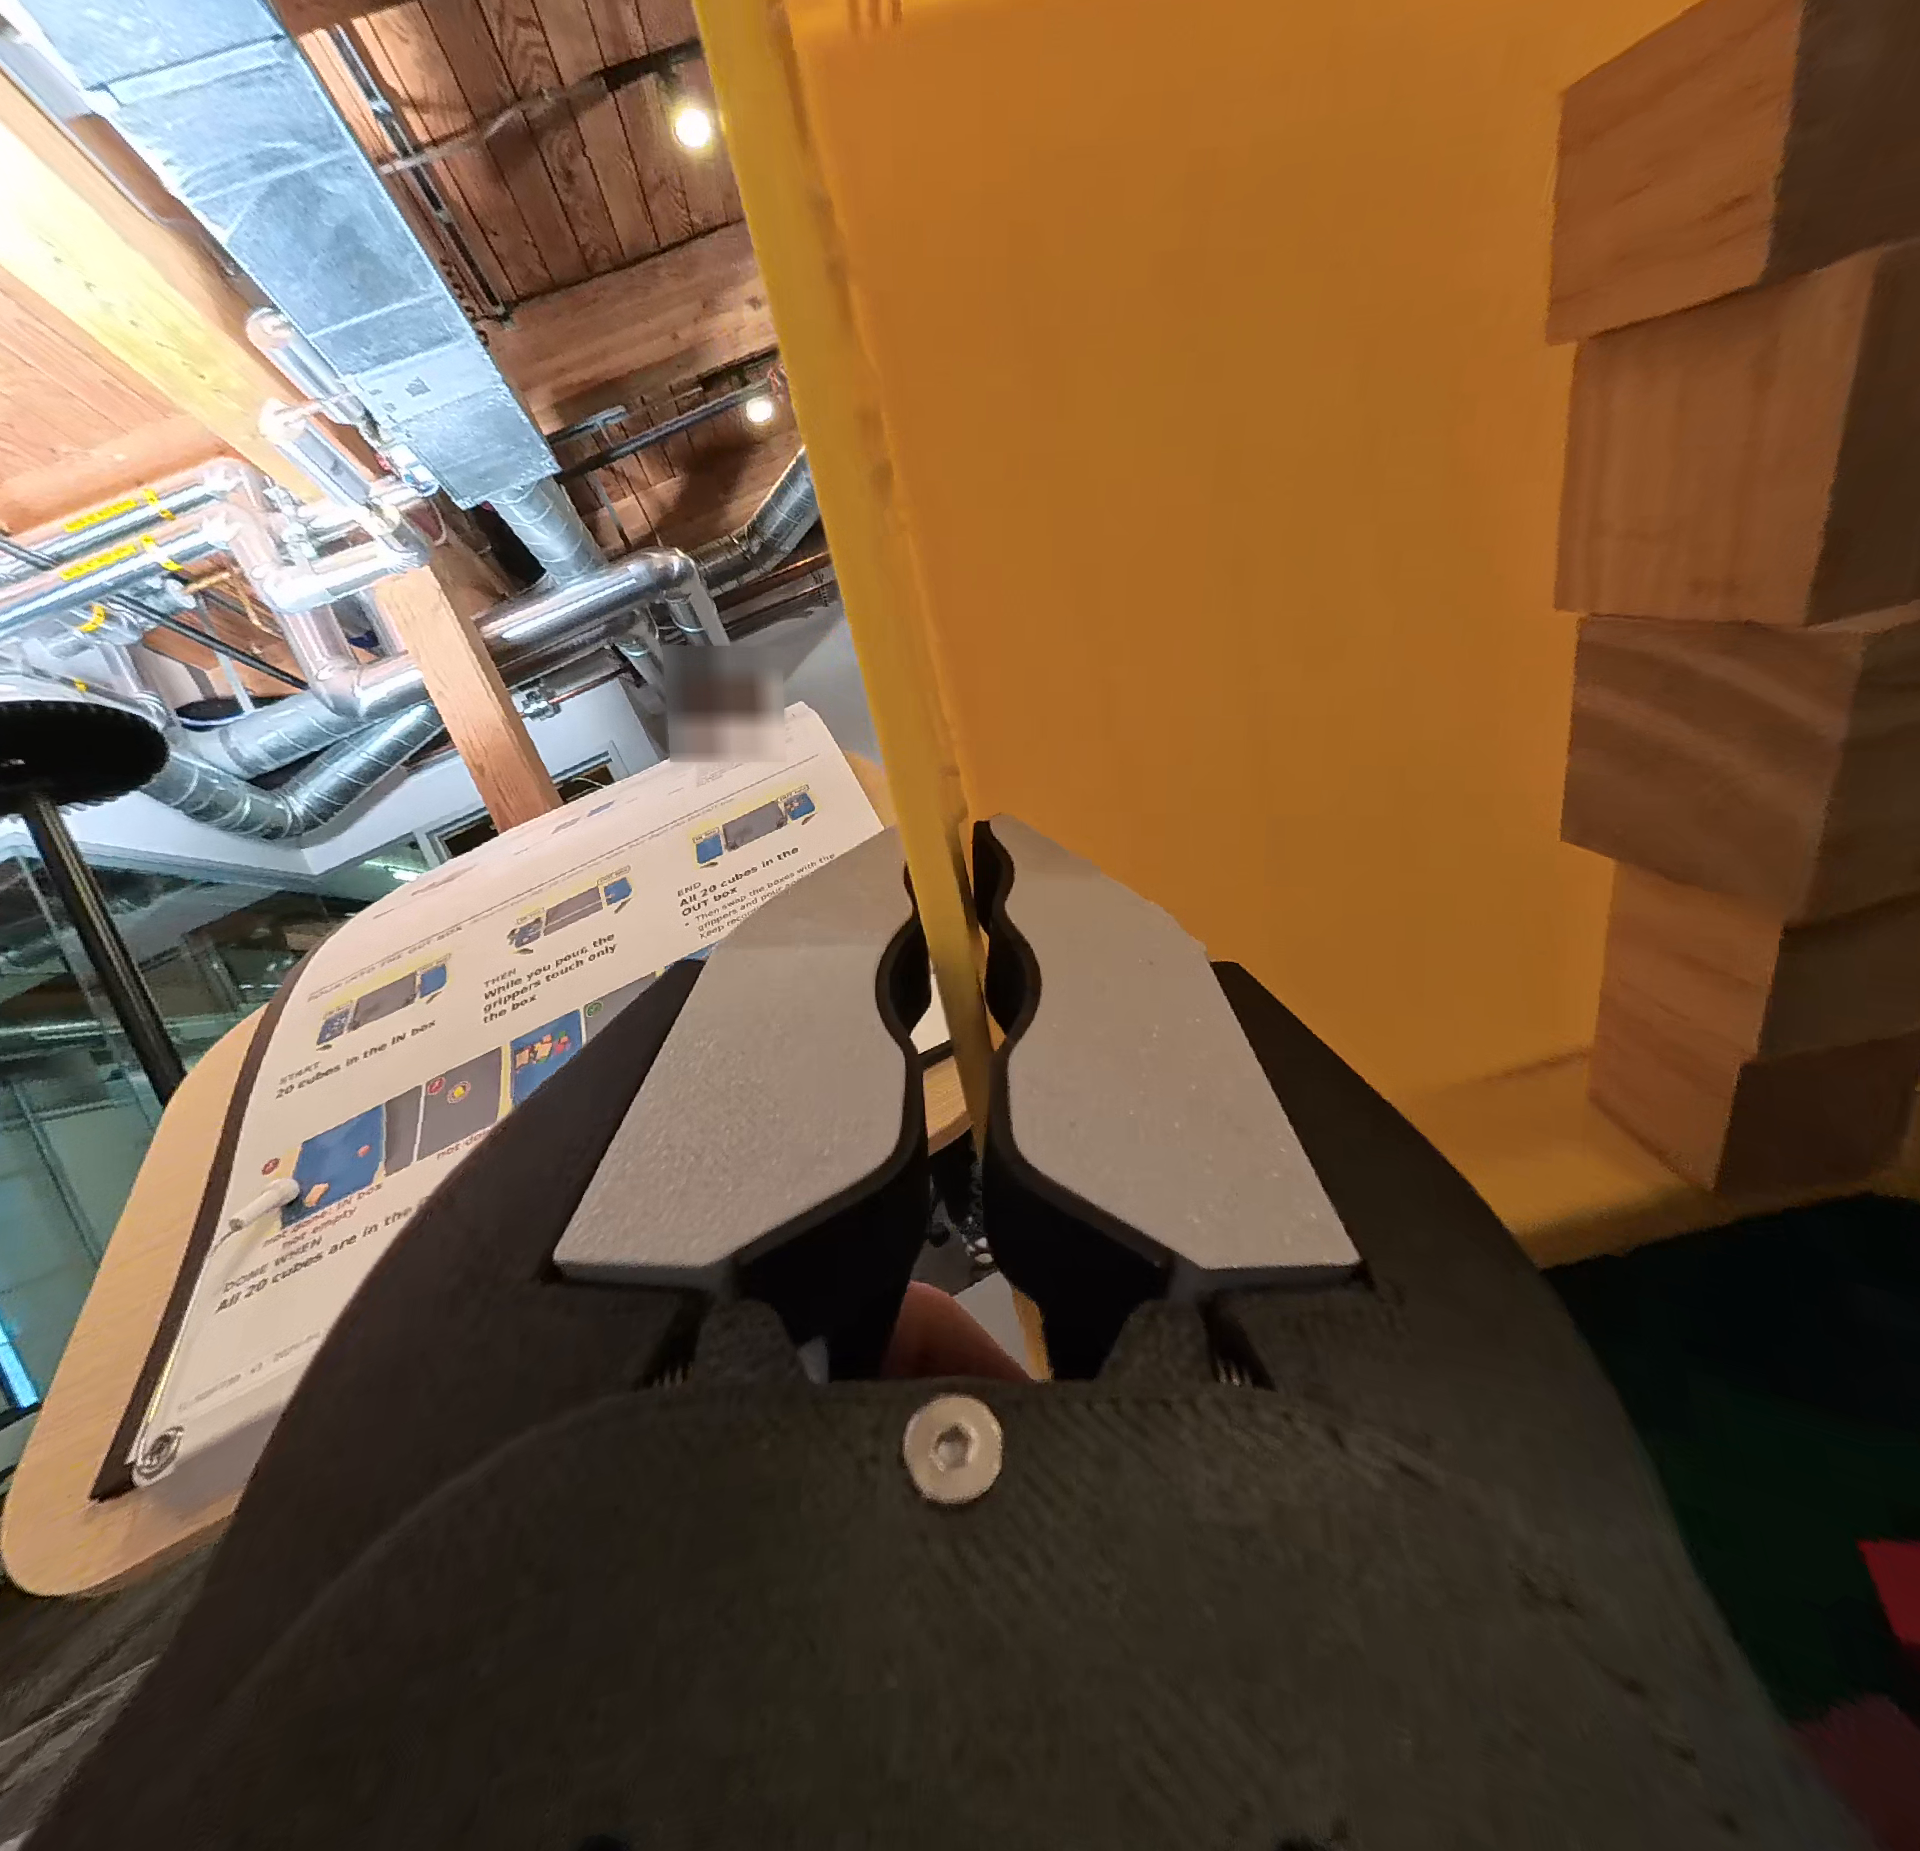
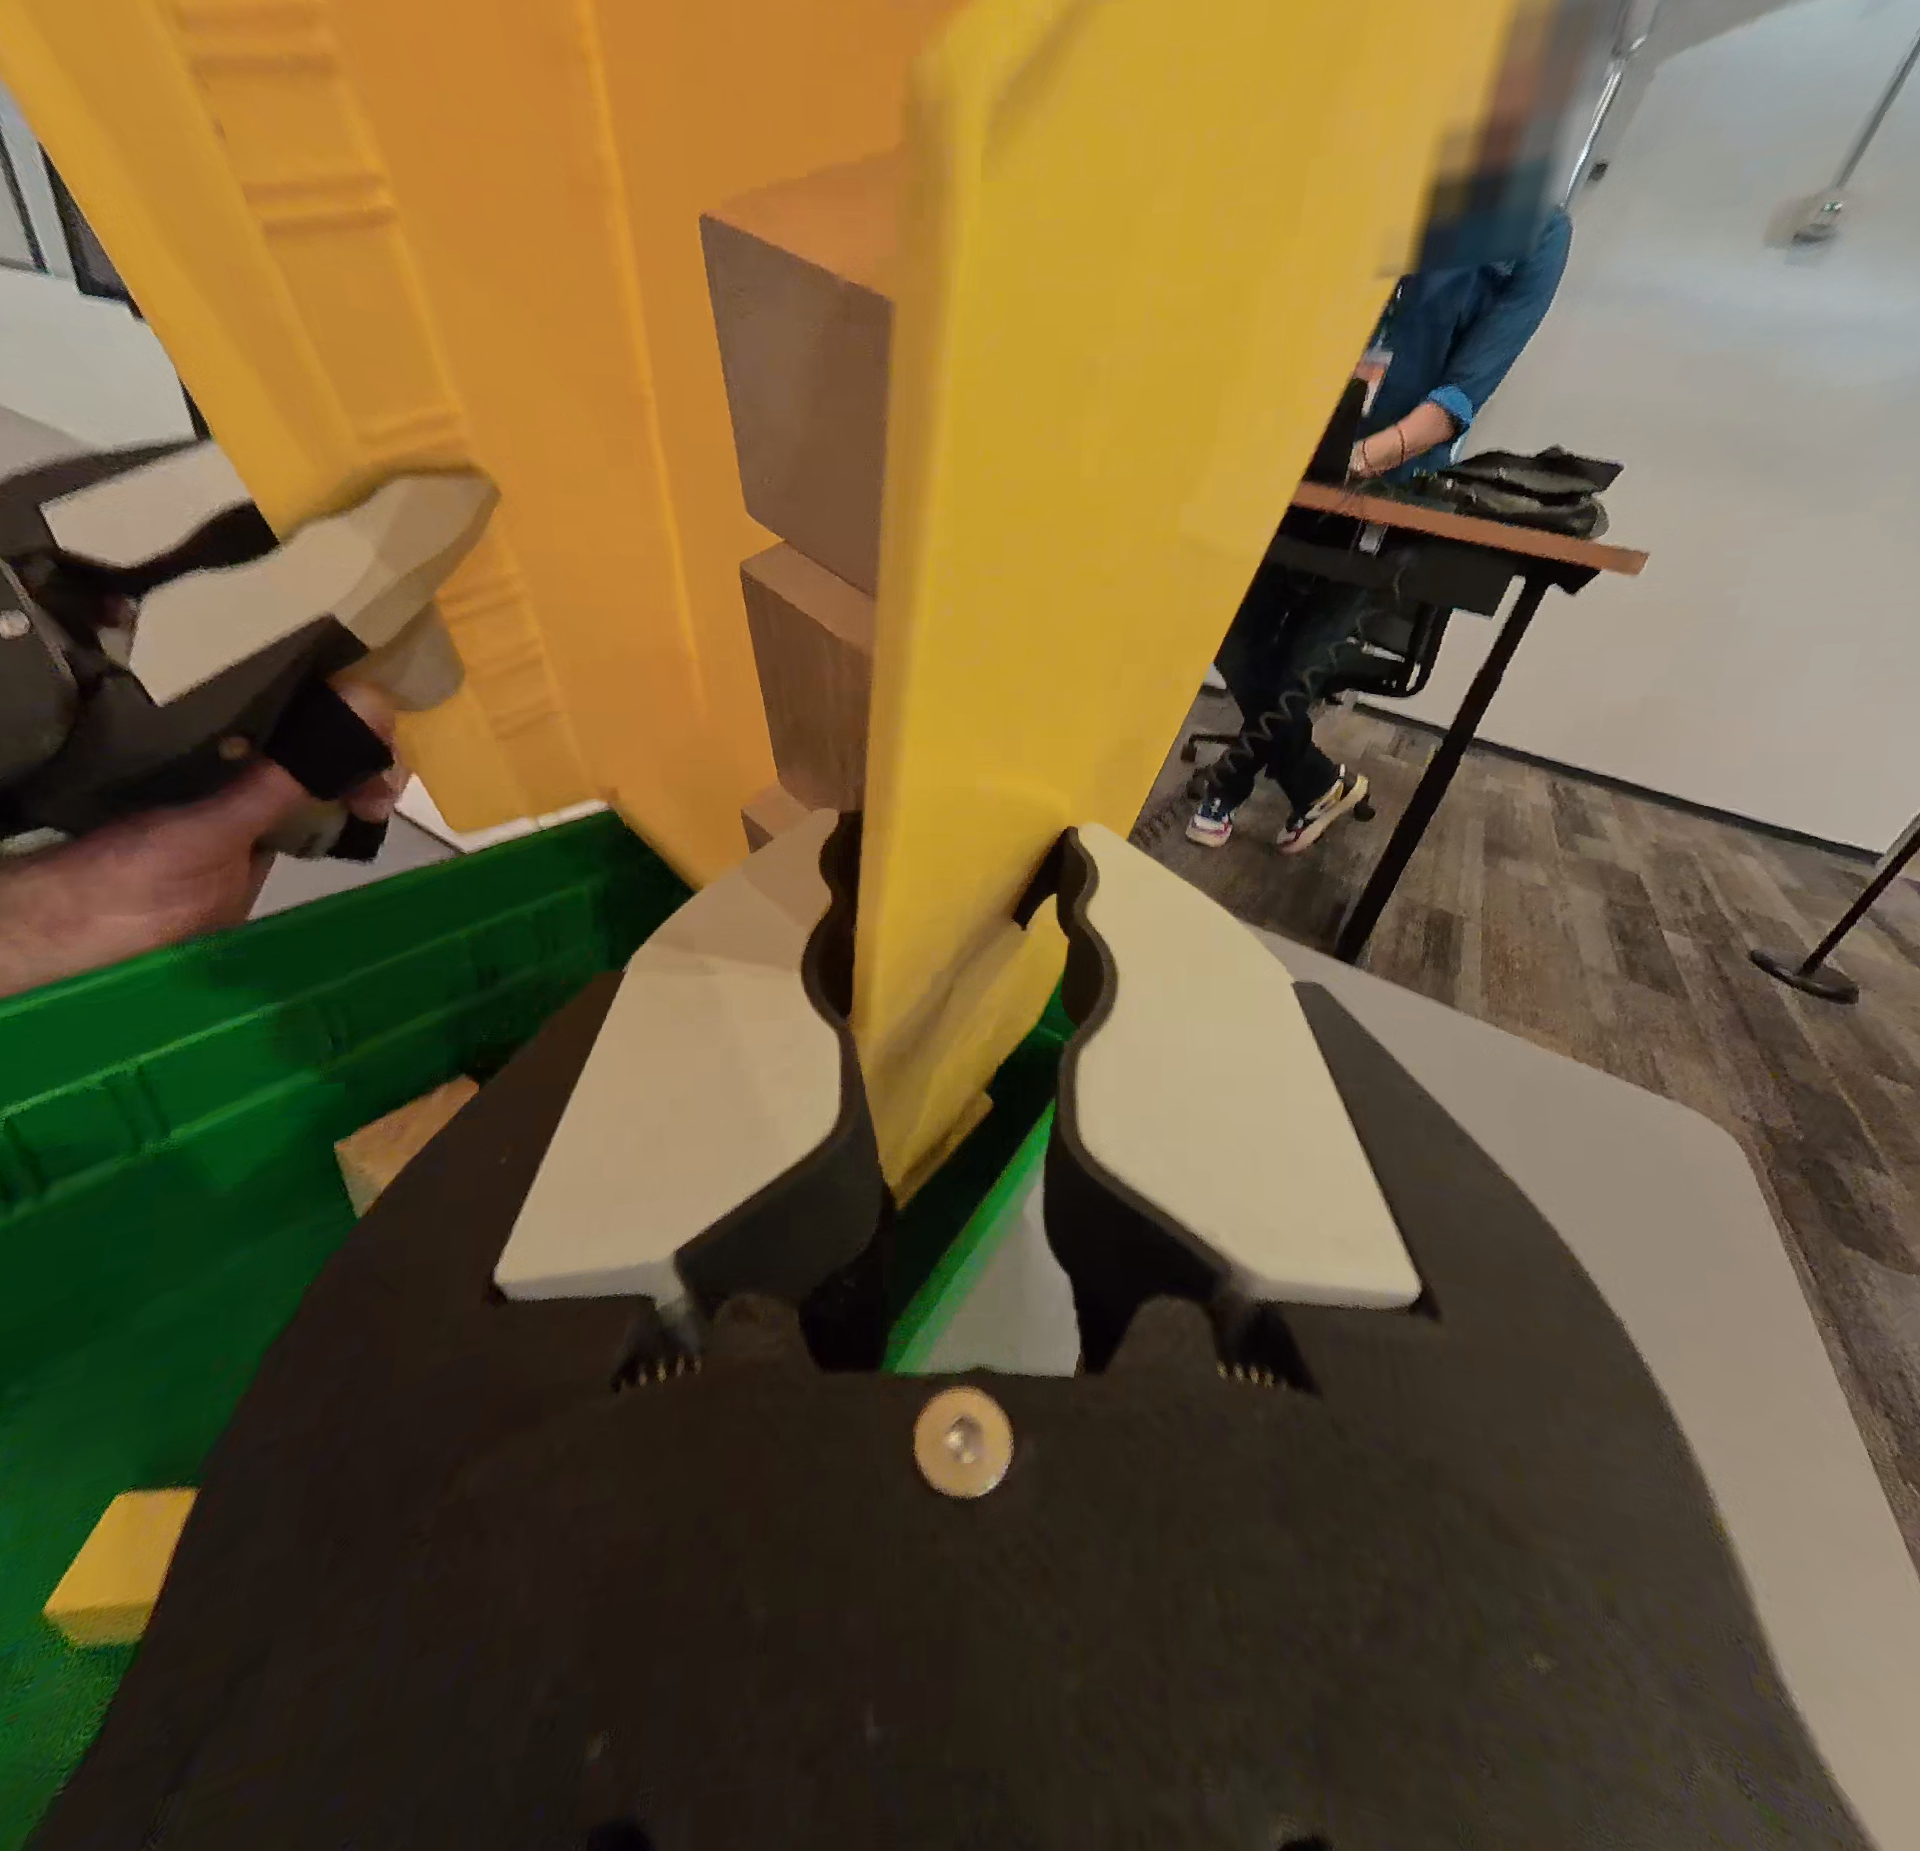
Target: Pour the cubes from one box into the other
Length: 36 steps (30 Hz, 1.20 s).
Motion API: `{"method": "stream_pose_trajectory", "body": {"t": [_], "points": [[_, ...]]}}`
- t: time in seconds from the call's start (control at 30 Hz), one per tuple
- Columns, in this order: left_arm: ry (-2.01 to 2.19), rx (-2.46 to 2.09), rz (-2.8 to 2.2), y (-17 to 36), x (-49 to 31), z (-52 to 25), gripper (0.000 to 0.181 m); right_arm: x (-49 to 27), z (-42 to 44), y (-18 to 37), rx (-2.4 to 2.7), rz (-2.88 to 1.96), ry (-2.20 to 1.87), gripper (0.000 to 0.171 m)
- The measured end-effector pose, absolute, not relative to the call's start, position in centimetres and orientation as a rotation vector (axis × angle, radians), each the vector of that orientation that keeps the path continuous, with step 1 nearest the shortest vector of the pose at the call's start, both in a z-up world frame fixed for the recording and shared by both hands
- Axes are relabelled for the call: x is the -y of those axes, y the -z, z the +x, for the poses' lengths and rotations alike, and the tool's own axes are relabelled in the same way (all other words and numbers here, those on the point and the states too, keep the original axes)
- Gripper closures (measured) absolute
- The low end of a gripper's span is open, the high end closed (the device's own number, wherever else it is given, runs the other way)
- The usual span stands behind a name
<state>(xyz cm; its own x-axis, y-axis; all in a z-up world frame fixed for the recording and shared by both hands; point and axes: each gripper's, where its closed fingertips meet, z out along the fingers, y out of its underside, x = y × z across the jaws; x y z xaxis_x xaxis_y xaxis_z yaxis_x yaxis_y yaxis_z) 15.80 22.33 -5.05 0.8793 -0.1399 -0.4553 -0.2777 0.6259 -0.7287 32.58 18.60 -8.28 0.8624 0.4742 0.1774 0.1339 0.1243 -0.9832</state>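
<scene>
**Yellow box tipped over green box, both grippers clamped on its walls**

Right gripper [image 2: 956, 856] is closed on a side wall of the yellow box [image 2: 1091, 451]; left gripper [image 1: 951, 845] pinches the opposite wall edge-on. Held at both sides, the box appears steeply tilted, presumably for pouring. Wooden cubes [image 1: 1714, 762] lie stacked inside, beyond the fingers. Green box [image 2: 260, 1022] sits below, with cubes in it.

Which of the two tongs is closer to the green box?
Right. The right tongs, shut on the yellow box's wall, sit directly over the green box. The left tongs grip the yellow box's other side, higher up above it.
</scene>
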Motion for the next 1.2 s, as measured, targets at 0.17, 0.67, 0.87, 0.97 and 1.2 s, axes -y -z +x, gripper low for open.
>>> {"method": "stream_pose_trajectory", "body": {"t": [0.17,0.67,0.87,0.97,1.2], "points": [[-0.098,-0.521,-0.894,5.5,-21.9,15.9,0.177,-17.9,32.6,9.4,0.546,-1.486,-0.272,0.139],[-0.154,-0.583,-0.909,7.0,-21.0,15.8,0.176,-15.9,32.6,11.2,0.691,-1.615,-0.159,0.135],[-0.162,-0.6,-0.92,7.3,-20.9,16.0,0.176,-15.8,33.0,11.9,0.654,-1.612,-0.144,0.139],[-0.165,-0.611,-0.919,7.4,-20.9,16.0,0.176,-15.9,33.1,11.5,0.65,-1.595,-0.106,0.142],[-0.177,-0.579,-0.894,5.9,-21.1,15.9,0.176,-16.7,33.8,9.1,0.572,-1.521,0.004,0.157]]}}
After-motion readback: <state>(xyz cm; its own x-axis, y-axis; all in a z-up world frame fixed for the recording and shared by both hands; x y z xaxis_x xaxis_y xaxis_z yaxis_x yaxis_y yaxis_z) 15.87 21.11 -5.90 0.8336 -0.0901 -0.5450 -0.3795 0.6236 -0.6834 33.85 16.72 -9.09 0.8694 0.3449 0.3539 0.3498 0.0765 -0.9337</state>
